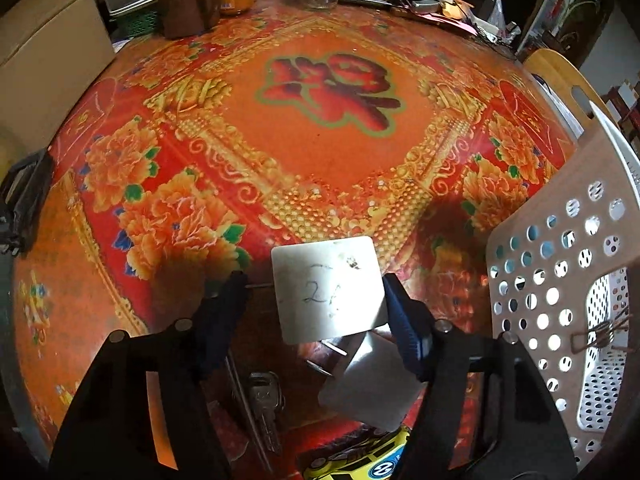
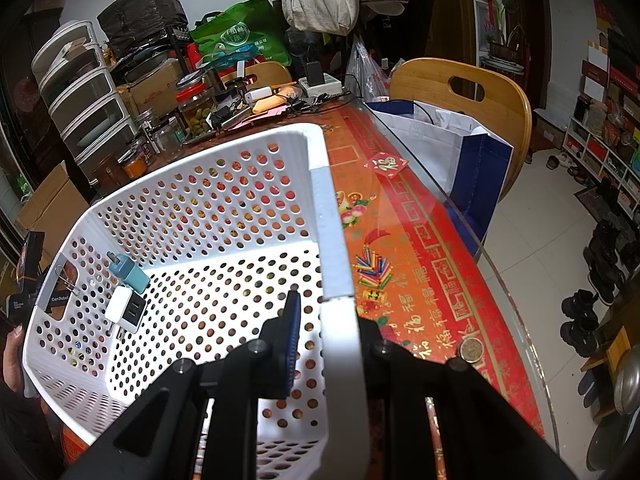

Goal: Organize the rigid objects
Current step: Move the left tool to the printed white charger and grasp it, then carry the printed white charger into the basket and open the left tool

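Note:
In the left wrist view my left gripper (image 1: 316, 292) is open around a square metal plate (image 1: 328, 288) with pen marks, lying on the red patterned table (image 1: 320, 140). A second metal plate (image 1: 372, 384), a key (image 1: 264, 408) and a yellow toy car (image 1: 360, 460) lie below it near my fingers. In the right wrist view my right gripper (image 2: 332, 320) is shut on the rim of the white perforated basket (image 2: 340, 320), one finger inside, one outside. A teal charger (image 2: 128, 272) and a white charger (image 2: 126, 308) lie inside the basket.
The basket wall (image 1: 560, 280) stands right of my left gripper with a binder clip (image 1: 600, 332) on it. Jars and a brown jug (image 1: 188, 0) crowd the table's far edge. A wooden chair (image 2: 460, 92), a bag (image 2: 460, 152) and a coin (image 2: 470, 350) are right of the basket.

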Demonstrator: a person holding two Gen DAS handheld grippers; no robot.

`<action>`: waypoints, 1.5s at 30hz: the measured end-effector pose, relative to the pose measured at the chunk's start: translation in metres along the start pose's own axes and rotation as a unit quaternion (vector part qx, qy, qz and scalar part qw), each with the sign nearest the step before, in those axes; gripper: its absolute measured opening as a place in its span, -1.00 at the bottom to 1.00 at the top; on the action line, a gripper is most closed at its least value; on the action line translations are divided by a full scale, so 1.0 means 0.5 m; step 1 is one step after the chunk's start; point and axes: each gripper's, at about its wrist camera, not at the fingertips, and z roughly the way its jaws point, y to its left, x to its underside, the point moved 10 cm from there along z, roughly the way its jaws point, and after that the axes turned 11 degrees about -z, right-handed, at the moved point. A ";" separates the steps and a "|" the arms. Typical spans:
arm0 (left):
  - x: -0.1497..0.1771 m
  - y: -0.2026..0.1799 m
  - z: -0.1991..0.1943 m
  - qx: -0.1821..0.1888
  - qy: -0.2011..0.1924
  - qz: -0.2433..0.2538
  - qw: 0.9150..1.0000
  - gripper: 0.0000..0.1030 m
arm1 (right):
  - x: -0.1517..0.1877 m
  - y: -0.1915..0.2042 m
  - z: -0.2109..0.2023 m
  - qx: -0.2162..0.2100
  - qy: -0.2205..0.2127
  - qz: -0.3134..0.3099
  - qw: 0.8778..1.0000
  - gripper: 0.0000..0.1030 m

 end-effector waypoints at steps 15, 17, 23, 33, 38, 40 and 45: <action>-0.023 0.034 -0.138 -0.043 -0.105 0.001 0.994 0.27 | -0.003 -0.001 -0.001 0.001 0.001 -0.002 1.000 -0.64; -0.026 0.035 -0.166 -0.047 -0.120 0.004 0.992 0.27 | -0.002 0.000 -0.001 0.001 0.001 -0.002 1.000 -0.64; -0.032 0.008 -0.268 -0.039 -0.163 0.021 0.986 0.27 | -0.002 0.000 -0.001 0.001 0.001 -0.002 1.000 -0.64; -0.003 -0.158 -0.441 -0.005 -0.208 0.105 0.972 0.27 | -0.002 0.000 -0.001 0.001 0.001 -0.002 1.000 -0.64; 0.039 -0.286 -0.439 0.000 -0.175 0.173 0.969 0.27 | -0.003 0.002 0.000 0.001 0.002 -0.004 1.000 -0.64; 0.061 -0.337 -0.418 -0.011 -0.157 0.210 0.965 0.27 | -0.004 0.003 0.000 0.000 0.002 -0.004 1.000 -0.64; 0.105 -0.411 -0.323 -0.057 -0.104 0.272 0.955 0.27 | -0.005 0.004 0.000 0.000 0.002 -0.004 1.000 -0.64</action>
